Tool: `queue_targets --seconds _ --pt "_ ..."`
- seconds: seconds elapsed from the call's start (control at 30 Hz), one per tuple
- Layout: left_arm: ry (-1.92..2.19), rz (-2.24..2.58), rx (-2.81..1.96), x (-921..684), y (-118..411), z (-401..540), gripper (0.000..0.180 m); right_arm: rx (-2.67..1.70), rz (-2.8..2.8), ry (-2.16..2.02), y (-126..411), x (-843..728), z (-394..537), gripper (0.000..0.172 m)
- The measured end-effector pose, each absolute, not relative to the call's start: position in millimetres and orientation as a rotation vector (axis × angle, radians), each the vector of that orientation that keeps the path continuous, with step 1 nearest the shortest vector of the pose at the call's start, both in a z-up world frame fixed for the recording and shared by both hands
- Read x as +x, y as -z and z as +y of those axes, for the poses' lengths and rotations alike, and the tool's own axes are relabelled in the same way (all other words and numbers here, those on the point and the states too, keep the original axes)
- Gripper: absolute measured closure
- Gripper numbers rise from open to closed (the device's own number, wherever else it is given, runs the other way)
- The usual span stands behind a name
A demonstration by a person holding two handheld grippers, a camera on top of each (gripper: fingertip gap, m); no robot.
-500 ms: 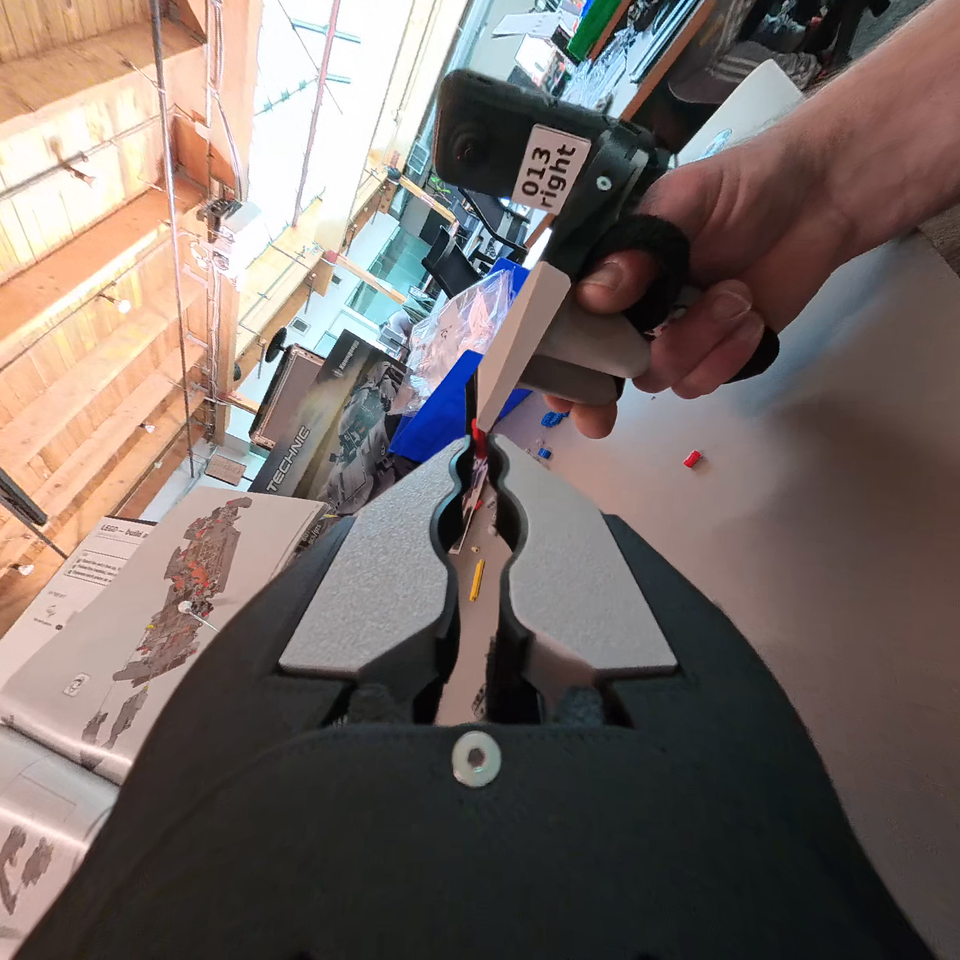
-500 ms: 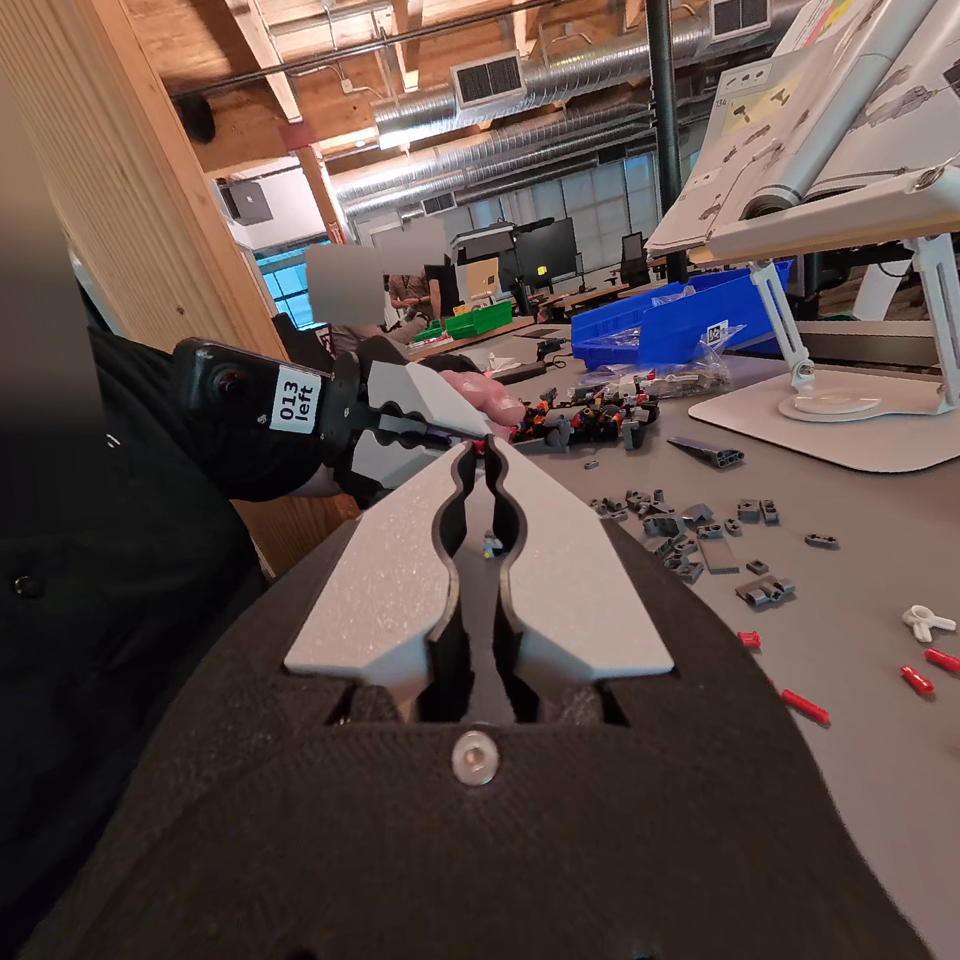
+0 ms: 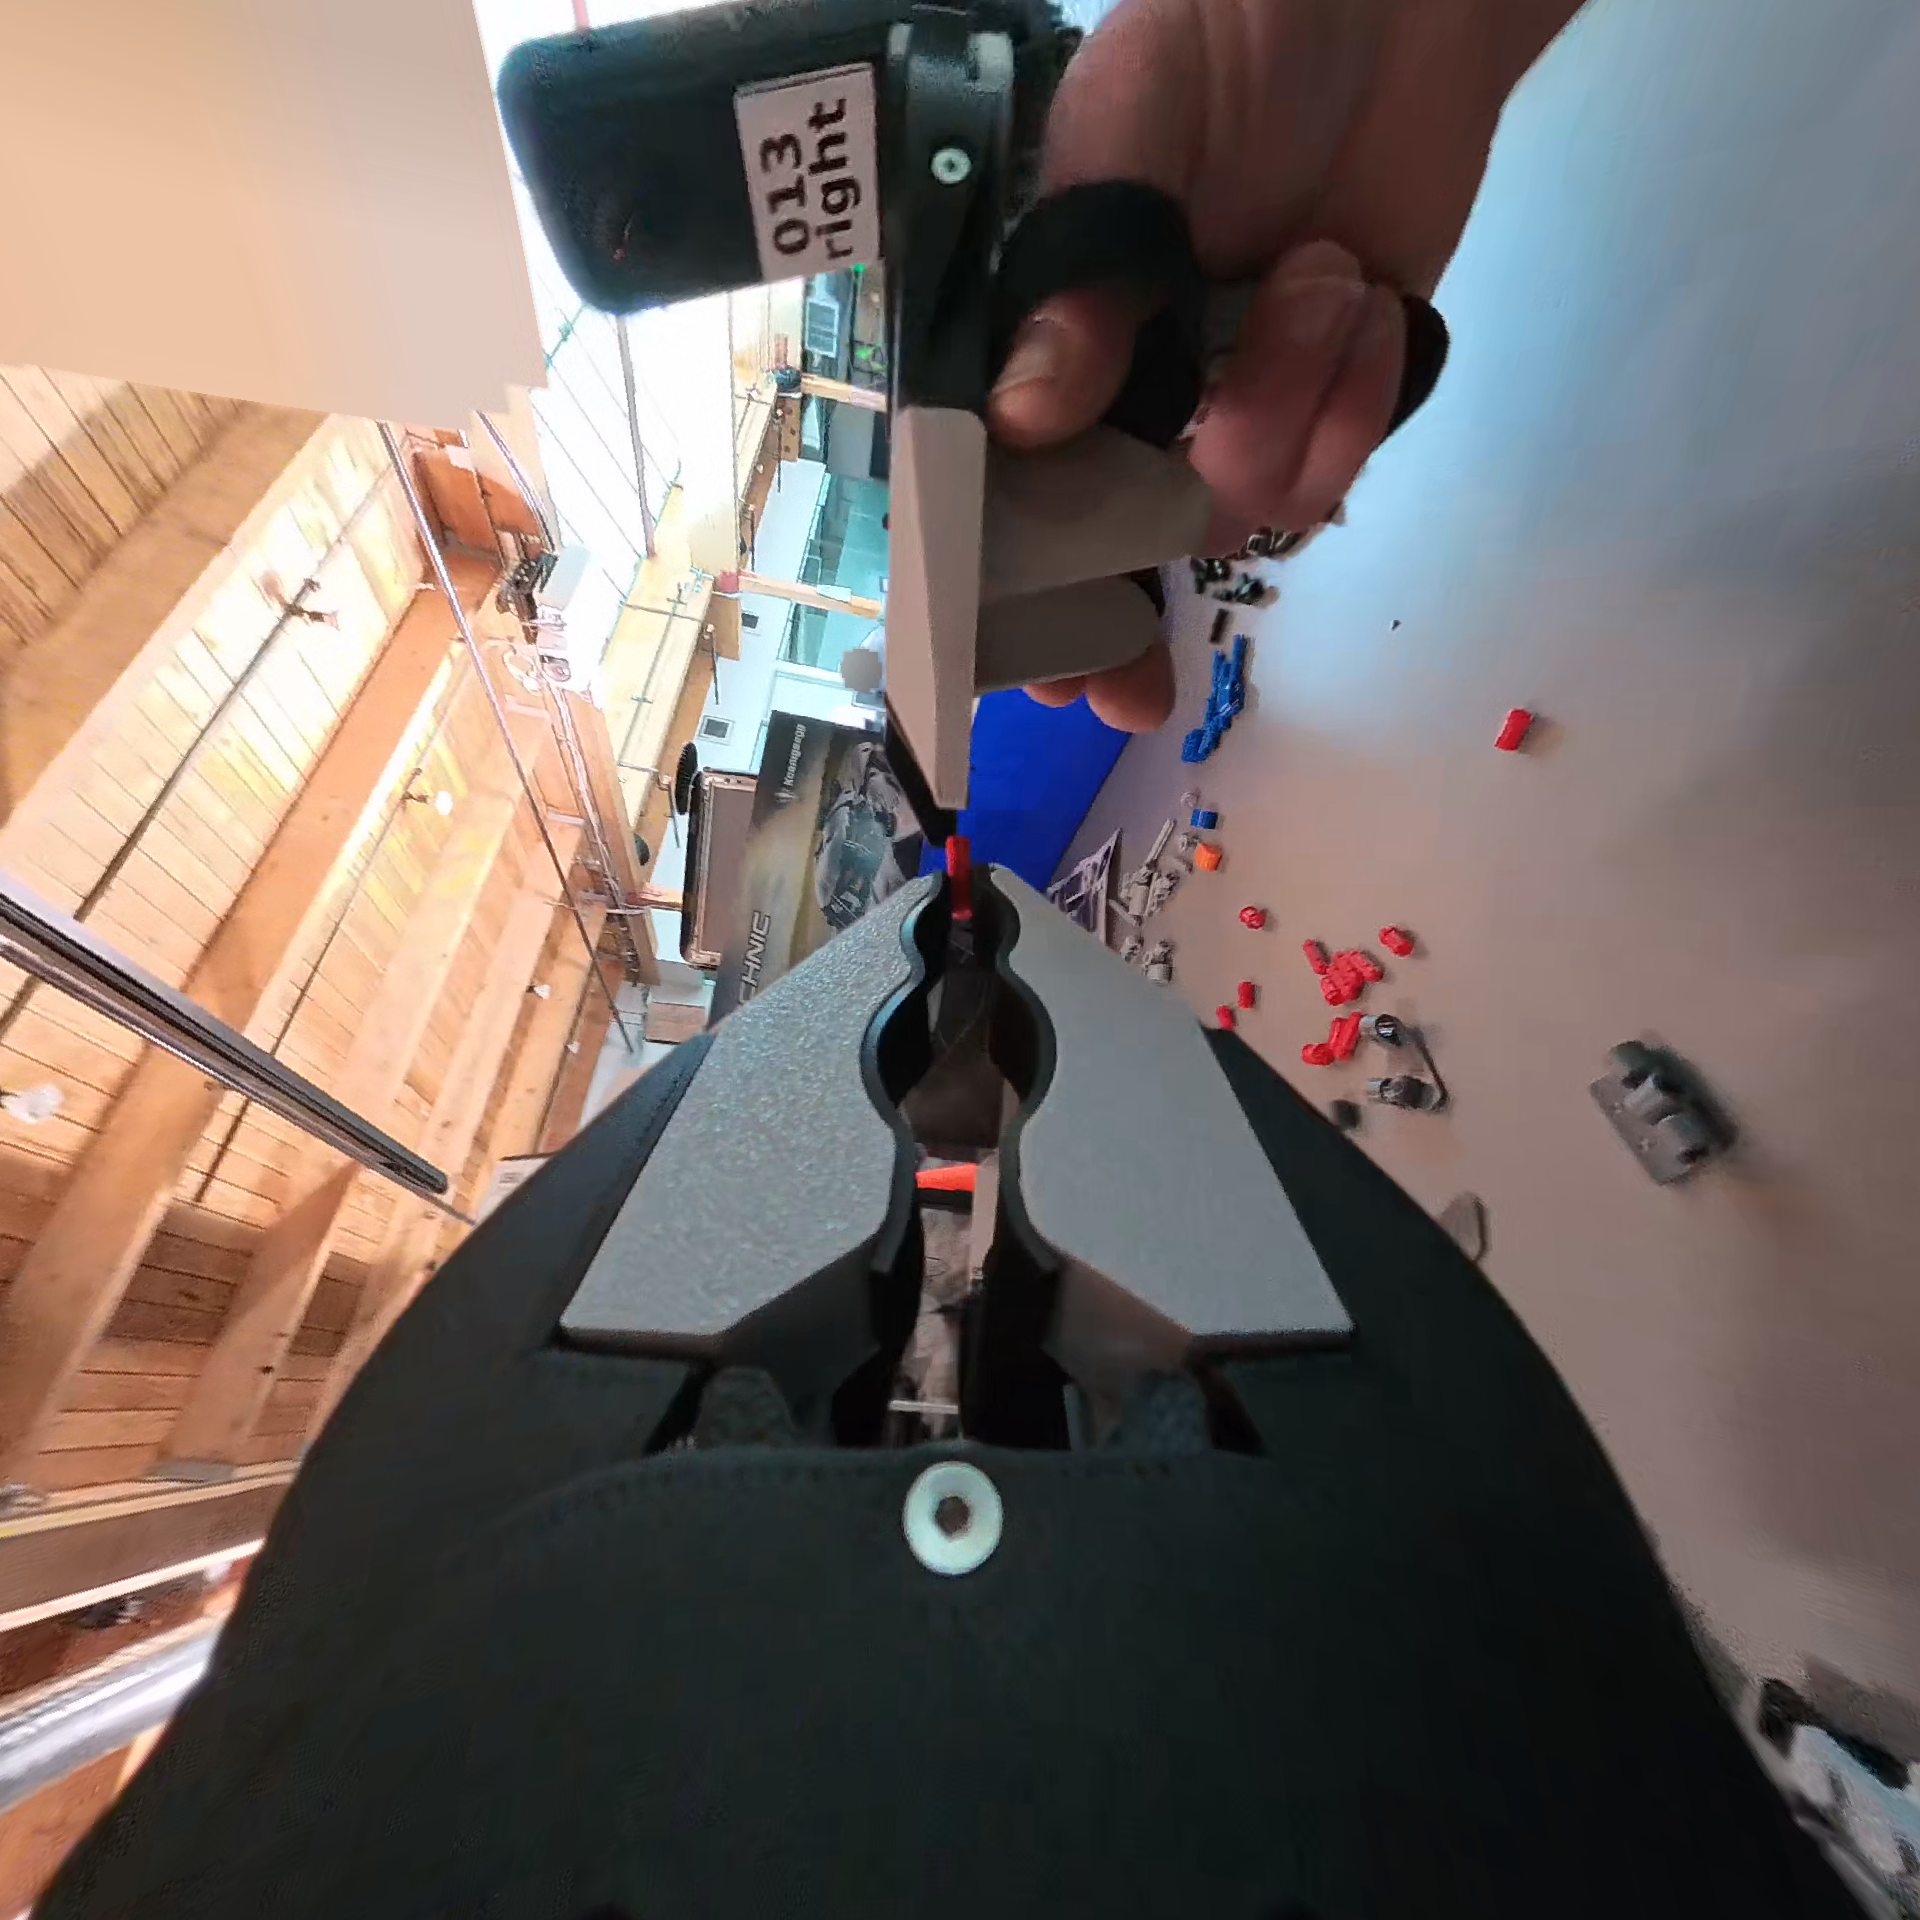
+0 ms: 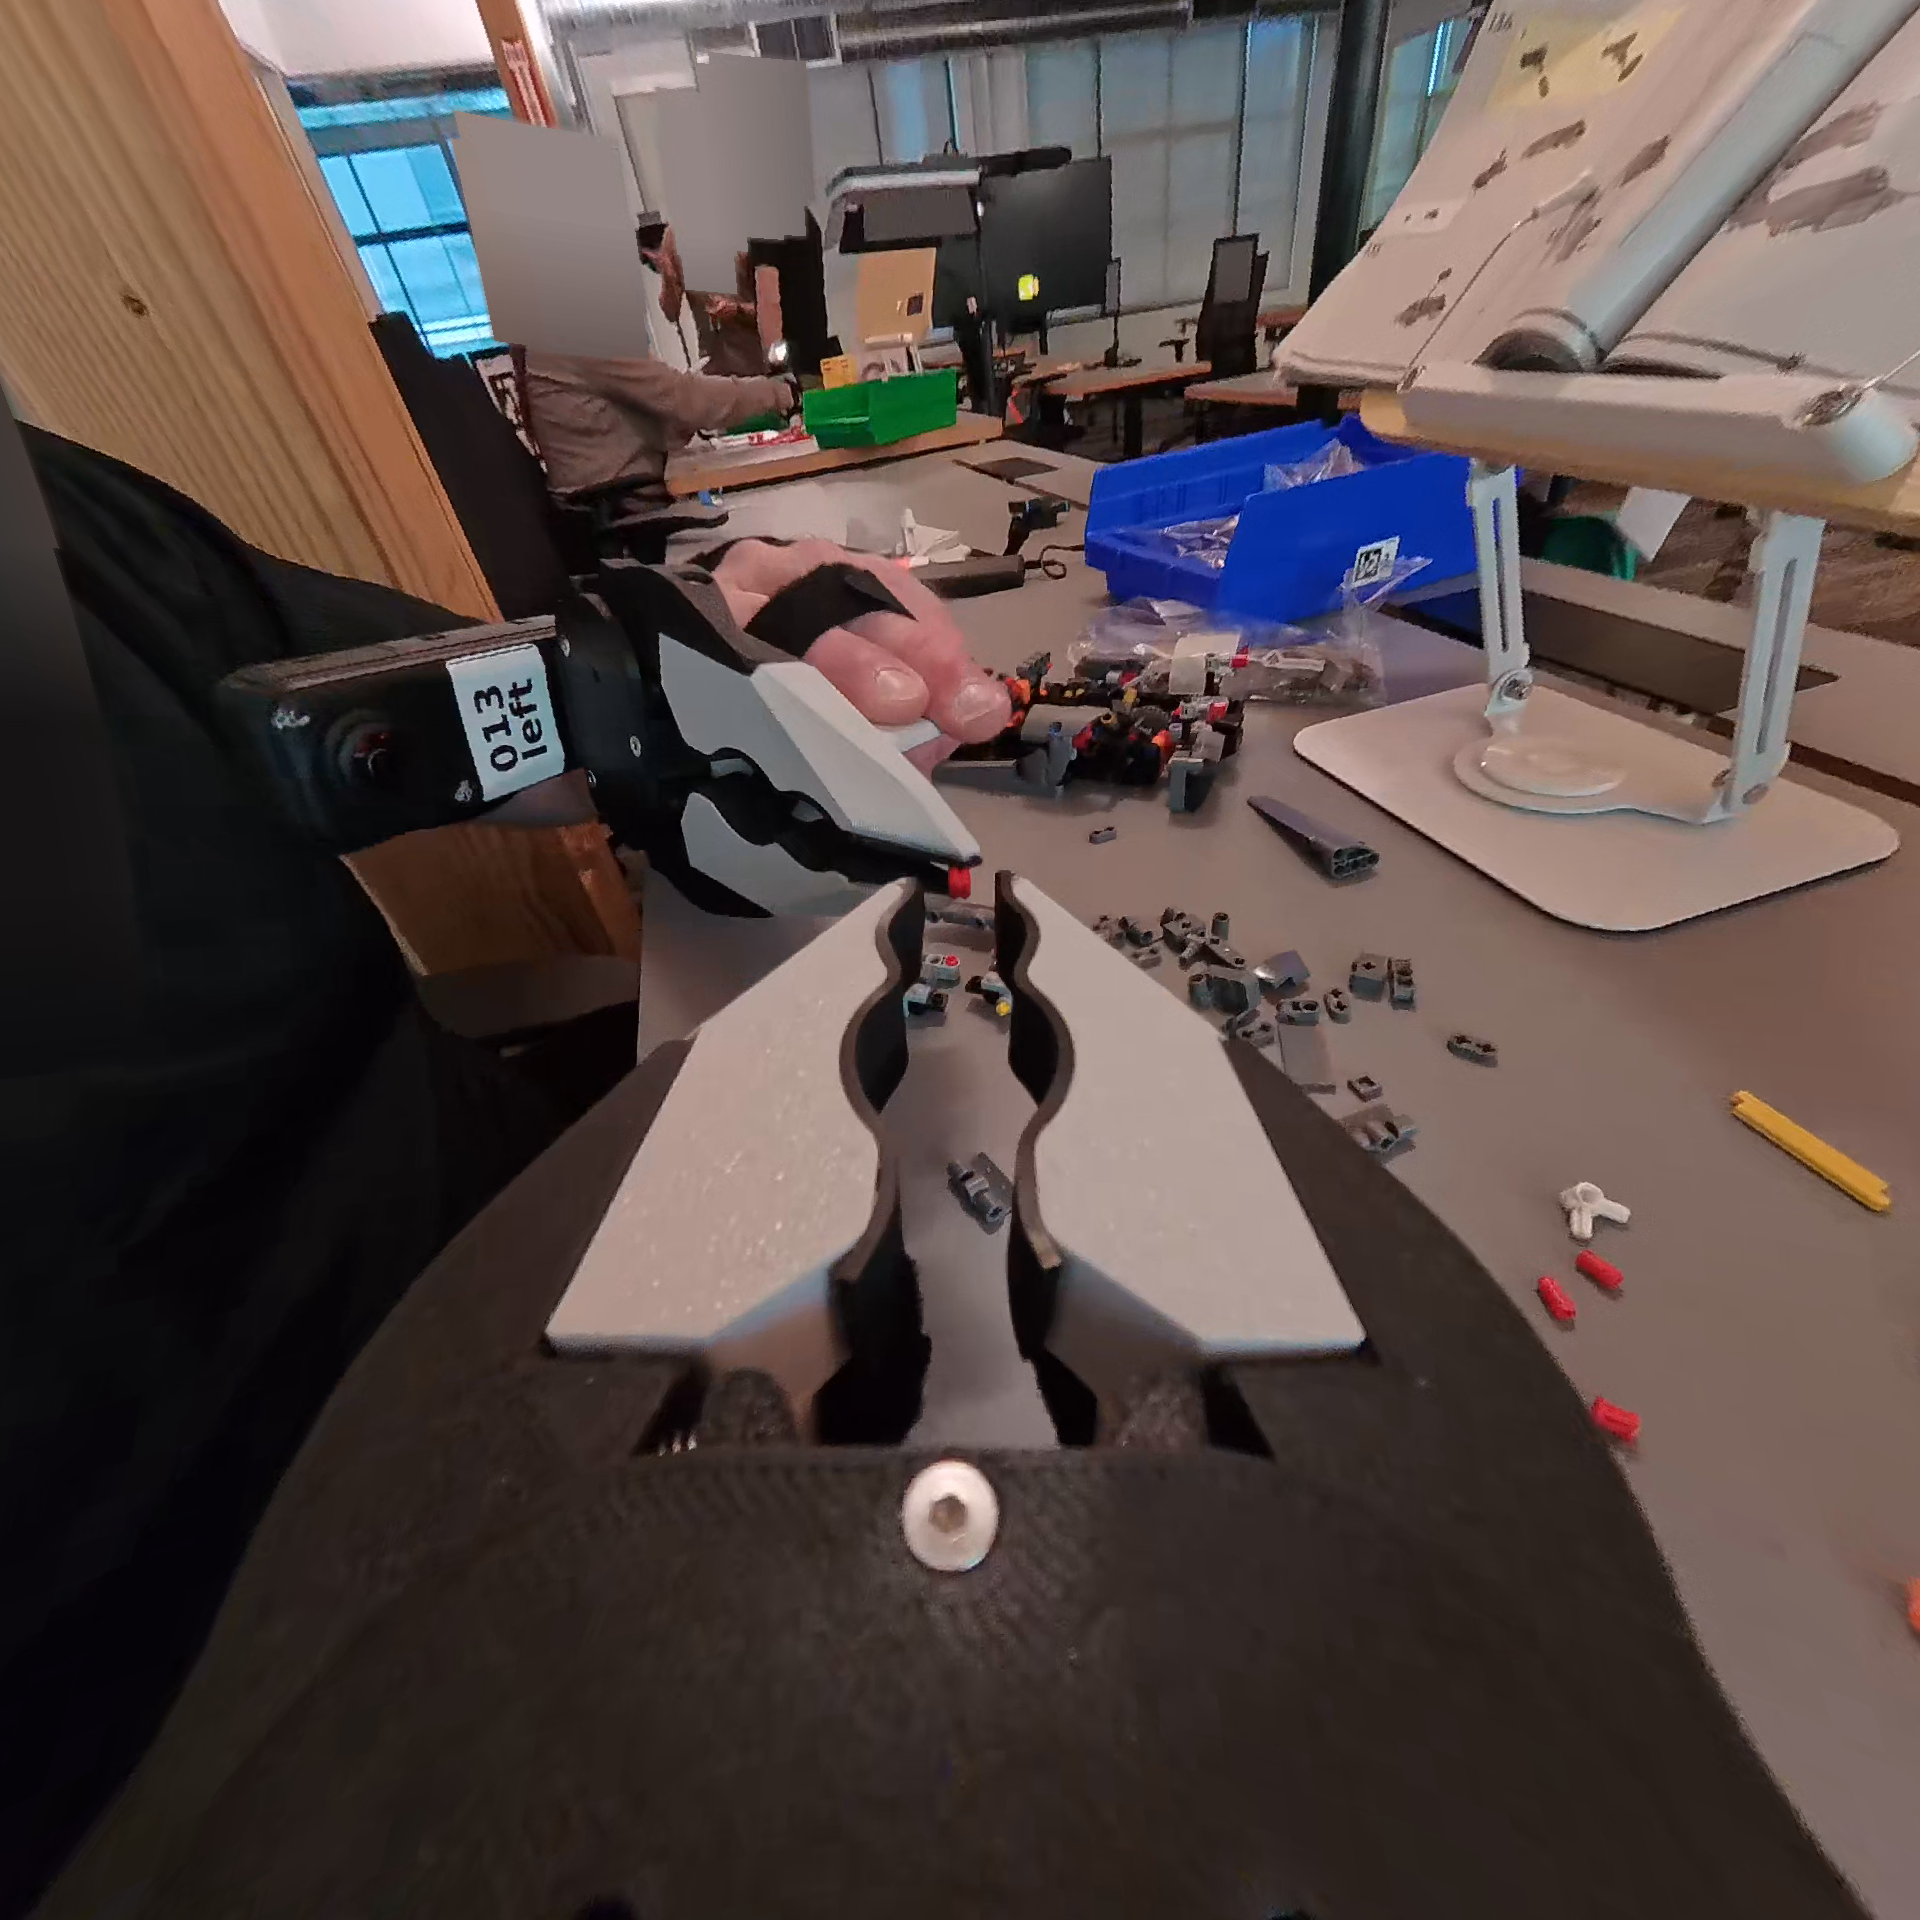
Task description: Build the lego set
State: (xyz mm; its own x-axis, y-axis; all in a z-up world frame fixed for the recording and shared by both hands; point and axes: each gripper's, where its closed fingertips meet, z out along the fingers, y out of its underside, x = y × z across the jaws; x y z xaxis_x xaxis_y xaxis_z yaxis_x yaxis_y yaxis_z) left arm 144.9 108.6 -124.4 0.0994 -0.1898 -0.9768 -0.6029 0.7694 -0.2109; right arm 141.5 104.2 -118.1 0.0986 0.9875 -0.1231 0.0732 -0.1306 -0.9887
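My left gripper [image 3: 961, 883] is shut on a small red pin [image 3: 958, 878], which sticks out past its tips. The right wrist view shows this from the side: the left gripper [image 4: 961, 862] pinches the red pin [image 4: 958, 881] at its very tip, above the grey table [image 4: 1558, 1039]. My right gripper [image 4: 958, 888] is open. Its two fingertips stand on either side of the pin's free end, with a gap on each side. In the left wrist view the right gripper [image 3: 940, 800] points down at the pin from above, held in a hand [image 3: 1247, 312].
A part-built dark model [image 4: 1122, 727] and scattered grey pieces [image 4: 1247, 977] lie ahead. Red pins [image 4: 1579, 1283] and a yellow rod [image 4: 1808, 1148] lie to the right. A blue bin [image 4: 1278, 530] and a white book stand [image 4: 1621, 821] stand at the back right. Left and right tips are no more than a few centimetres apart. The yellow rod [image 4: 1808, 1148] is about 25 centimeters from both grippers' fingertips.
My right gripper was shut half a second ago and has now opened around the pin. My left gripper stays shut on the red pin. Both views have shifted.
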Motion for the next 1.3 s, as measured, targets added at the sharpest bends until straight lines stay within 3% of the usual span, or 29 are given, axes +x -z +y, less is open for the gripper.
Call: queue_targets --seconds 0.63,0.73,1.07,1.3 --pt "-0.356 1.429 -0.684 144 122 113 0.179 -1.400 -1.088 -1.259 118 135 110 0.171" --pt "-0.298 1.432 -0.831 132 126 117 0.161 -1.401 -1.072 -1.217 117 145 118 0.172" --pt "0.288 1.677 -1.704 117 243 91 0.149 -1.448 -1.121 -1.179 156 155 127 0.171" --pt "0.308 1.636 -1.864 118 263 100 0.152 -1.450 -1.160 -1.184 164 153 122 0.171"
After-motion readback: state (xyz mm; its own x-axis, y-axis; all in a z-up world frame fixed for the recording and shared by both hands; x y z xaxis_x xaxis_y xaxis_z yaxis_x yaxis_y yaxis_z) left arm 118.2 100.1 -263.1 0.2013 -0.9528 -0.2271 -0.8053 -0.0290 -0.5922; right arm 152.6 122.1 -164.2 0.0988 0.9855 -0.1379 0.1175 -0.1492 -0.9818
